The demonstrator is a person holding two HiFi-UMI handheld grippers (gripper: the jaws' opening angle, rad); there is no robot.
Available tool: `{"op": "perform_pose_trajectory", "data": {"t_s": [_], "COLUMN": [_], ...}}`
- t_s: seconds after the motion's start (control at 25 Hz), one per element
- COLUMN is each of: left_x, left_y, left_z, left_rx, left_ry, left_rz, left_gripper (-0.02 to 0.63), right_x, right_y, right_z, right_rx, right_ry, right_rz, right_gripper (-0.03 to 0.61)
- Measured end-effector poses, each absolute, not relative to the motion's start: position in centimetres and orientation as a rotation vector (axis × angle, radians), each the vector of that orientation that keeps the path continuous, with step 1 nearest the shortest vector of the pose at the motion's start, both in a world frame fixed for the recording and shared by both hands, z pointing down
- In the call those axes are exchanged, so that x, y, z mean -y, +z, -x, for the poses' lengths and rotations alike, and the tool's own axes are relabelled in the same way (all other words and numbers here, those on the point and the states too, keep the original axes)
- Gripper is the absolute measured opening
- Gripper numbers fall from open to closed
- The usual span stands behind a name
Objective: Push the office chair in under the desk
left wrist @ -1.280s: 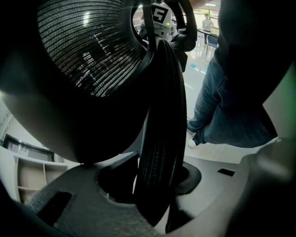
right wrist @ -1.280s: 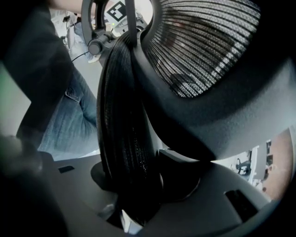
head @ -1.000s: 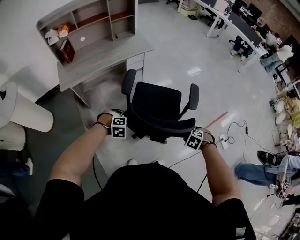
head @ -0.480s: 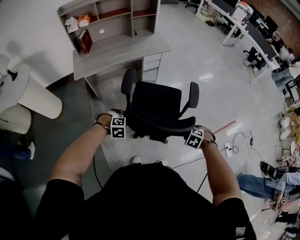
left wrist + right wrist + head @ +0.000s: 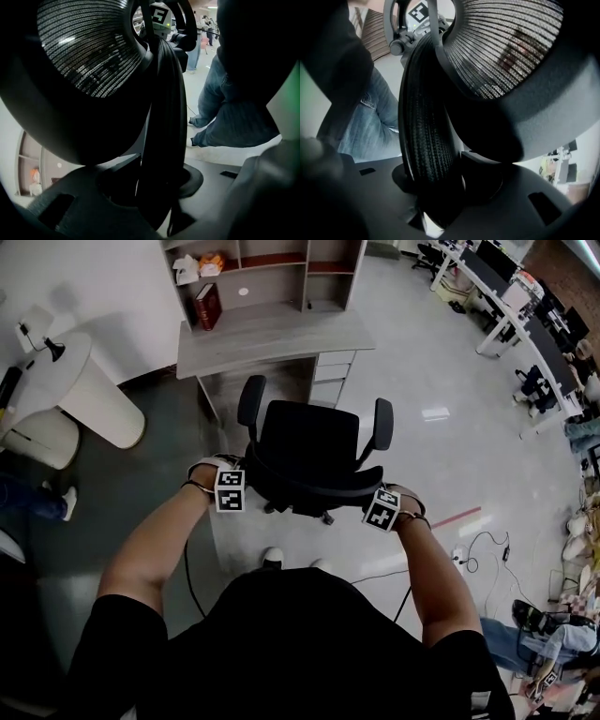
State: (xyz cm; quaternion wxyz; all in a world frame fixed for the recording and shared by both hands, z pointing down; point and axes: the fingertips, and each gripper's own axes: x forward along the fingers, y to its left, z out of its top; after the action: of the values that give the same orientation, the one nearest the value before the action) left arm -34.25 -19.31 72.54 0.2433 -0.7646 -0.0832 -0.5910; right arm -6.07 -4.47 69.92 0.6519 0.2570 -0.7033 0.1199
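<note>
A black office chair with a mesh back stands on the floor, its seat facing the grey desk just beyond it. My left gripper is shut on the left end of the backrest's top rim. At the rim's right end, my right gripper is shut on the mesh edge. In both gripper views the rim fills the gap between the jaws. The chair's armrests point toward the opening under the desk. The chair's base is mostly hidden under the seat.
A drawer unit sits under the desk's right side. Shelves on the desk hold a red book. A white round stand is at the left. Cables and a power strip lie on the floor at the right; more desks far right.
The chair, both grippers and the person have swung round to face the desk squarely. The desk now sits straight ahead of the chair and closer. Both grips are unchanged.
</note>
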Motion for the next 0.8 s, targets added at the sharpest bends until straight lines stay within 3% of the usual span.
{"op": "perform_pose_trajectory", "data": {"t_s": [0.8], "left_x": [16.6], "left_y": [72.4], "left_z": [37.6], "left_rx": [-0.054], "left_ry": [-1.747], "left_rz": [2.182], "left_gripper": [0.141], "right_x": [9.2], "right_y": [69.7], "right_z": [6.6], "right_rx": [1.650], "right_ry": [0.080], "right_rz": [-0.383], "right_gripper": [0.187]}}
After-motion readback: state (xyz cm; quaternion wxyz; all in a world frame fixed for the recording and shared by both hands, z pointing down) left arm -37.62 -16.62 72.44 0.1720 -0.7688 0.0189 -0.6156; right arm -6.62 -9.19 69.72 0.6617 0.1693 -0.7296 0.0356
